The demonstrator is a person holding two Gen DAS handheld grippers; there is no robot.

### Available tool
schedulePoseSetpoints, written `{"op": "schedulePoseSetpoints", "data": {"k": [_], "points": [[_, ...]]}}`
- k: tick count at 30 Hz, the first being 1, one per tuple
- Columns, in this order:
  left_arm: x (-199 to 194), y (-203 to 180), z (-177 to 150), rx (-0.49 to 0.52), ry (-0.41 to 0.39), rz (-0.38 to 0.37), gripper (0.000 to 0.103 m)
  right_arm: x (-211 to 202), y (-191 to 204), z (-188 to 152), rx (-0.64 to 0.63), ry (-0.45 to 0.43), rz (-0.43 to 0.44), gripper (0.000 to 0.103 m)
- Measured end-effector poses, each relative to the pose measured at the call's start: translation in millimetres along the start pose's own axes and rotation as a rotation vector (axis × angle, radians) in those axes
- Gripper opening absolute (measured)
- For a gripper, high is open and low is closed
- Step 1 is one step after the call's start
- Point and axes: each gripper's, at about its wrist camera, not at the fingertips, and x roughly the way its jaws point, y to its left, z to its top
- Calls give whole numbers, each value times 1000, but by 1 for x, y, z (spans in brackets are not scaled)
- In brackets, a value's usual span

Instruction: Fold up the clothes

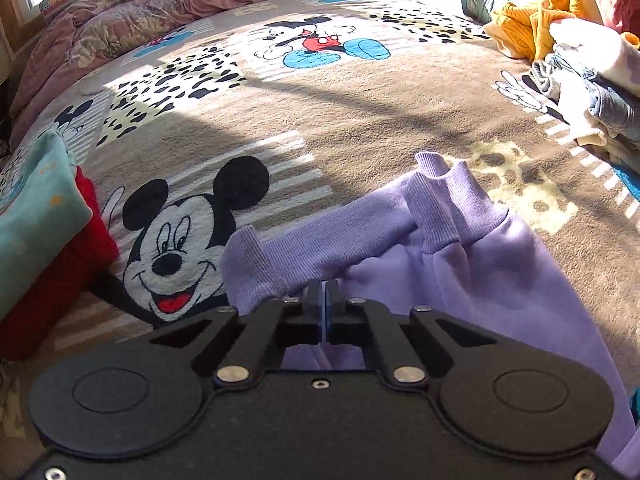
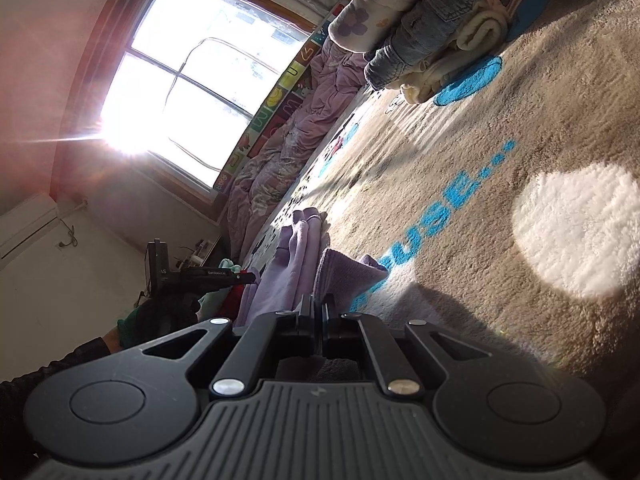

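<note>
A lilac sweatshirt (image 1: 460, 264) with ribbed cuffs lies bunched on the Mickey Mouse blanket (image 1: 304, 120). My left gripper (image 1: 321, 292) is shut on its ribbed hem, which stretches across in front of the jaws. In the right wrist view, tilted sideways, my right gripper (image 2: 318, 308) is shut on another edge of the lilac sweatshirt (image 2: 296, 256). The left gripper (image 2: 224, 276) and the gloved hand that holds it show at the left of that view.
A teal and red folded stack (image 1: 36, 240) sits at the left. A pile of yellow, denim and cream clothes (image 1: 580, 64) lies at the right, also in the right wrist view (image 2: 420, 36). A purple quilt (image 1: 160, 4) lines the far edge under a bright window (image 2: 180, 80).
</note>
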Motion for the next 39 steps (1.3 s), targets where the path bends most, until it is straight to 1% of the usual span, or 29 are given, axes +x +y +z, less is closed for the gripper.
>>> {"op": "schedulePoseSetpoints", "data": {"k": [1, 2, 3, 4, 6, 8, 10, 12, 16, 19, 22, 26, 28, 30, 31, 33, 36, 39], "points": [[-6, 7, 4, -28, -24, -5, 1, 0, 0, 0, 2, 0, 0, 6], [-13, 14, 8, -55, -48, -9, 3, 1, -1, 1, 5, 0, 1, 6], [-18, 20, 10, -79, -62, -17, 14, 0, -1, 1, 6, -2, 3, 6], [-22, 26, 12, -101, -73, -26, 21, 0, -1, 2, 6, -4, 4, 6], [-22, 30, 10, -106, -68, -16, 21, -2, 0, 2, 2, -12, 9, 6], [-14, 33, 6, -132, -51, -25, 21, -3, 1, 2, -3, -21, 13, 6], [-3, 32, 2, -135, -28, -41, 14, -4, 2, 2, -7, -29, 17, 6], [8, 28, -1, -131, -7, -53, 12, -6, 3, 2, -12, -38, 22, 6], [33, 20, -2, -132, 31, -51, 12, -6, 3, 1, -6, -44, 26, 6], [42, 19, -6, -164, 43, -51, 12, -2, 0, 0, 6, -31, 6, 6], [39, 26, -2, -219, 44, -72, 13, 2, -1, -1, 6, -23, -6, 6], [6, 38, 5, -233, -8, -92, 14, 1, 0, 0, 4, -34, 2, 6], [-14, 46, 4, -231, -40, -83, 14, -1, 2, 0, 3, -43, 10, 6], [-27, 51, -1, -208, -52, -71, 14, -2, 3, 1, 2, -52, 19, 6], [-30, 51, -5, -172, -41, -56, 14, -3, 4, 1, 2, -56, 23, 6], [-30, 45, -15, -104, -15, -57, 14, -5, 6, 1, -1, -66, 36, 6], [-21, 31, -30, 14, 28, -72, 14, -7, 11, 1, -22, -82, 50, 6], [-5, 21, -37, 50, 54, -84, 14, -7, 11, 1, -23, -83, 39, 6]]}}
